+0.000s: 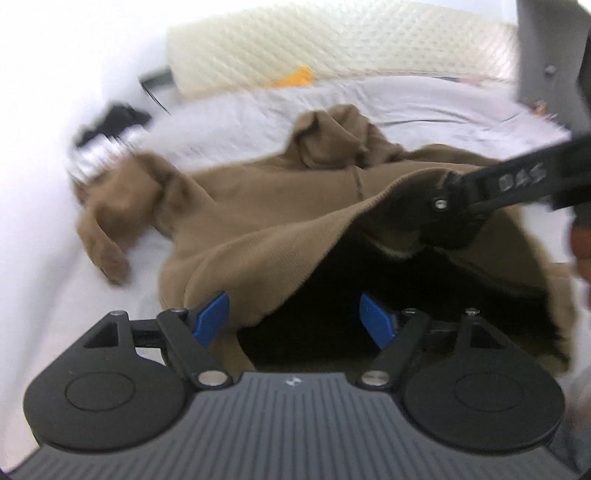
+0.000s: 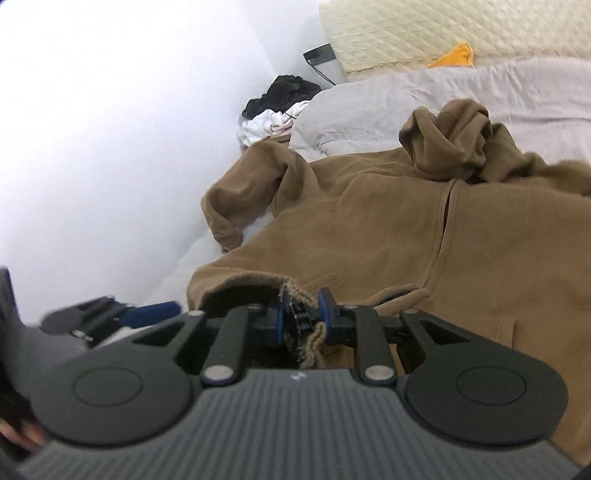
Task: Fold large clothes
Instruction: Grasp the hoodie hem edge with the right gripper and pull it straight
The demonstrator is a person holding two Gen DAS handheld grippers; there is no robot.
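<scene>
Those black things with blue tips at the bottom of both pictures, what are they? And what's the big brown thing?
They are grabbers that a person holds, one in each hand. Each carries a camera looking out over its two blue fingers, so each picture is one grabber's view. The brown thing is a hoodie spread on a bed with a pale sheet. The right gripper is pinching the hoodie's ribbed bottom edge and lifting it. The left gripper is open, with the fabric hanging between its fingers but not squeezed. A pillow lies at the far end.
</scene>
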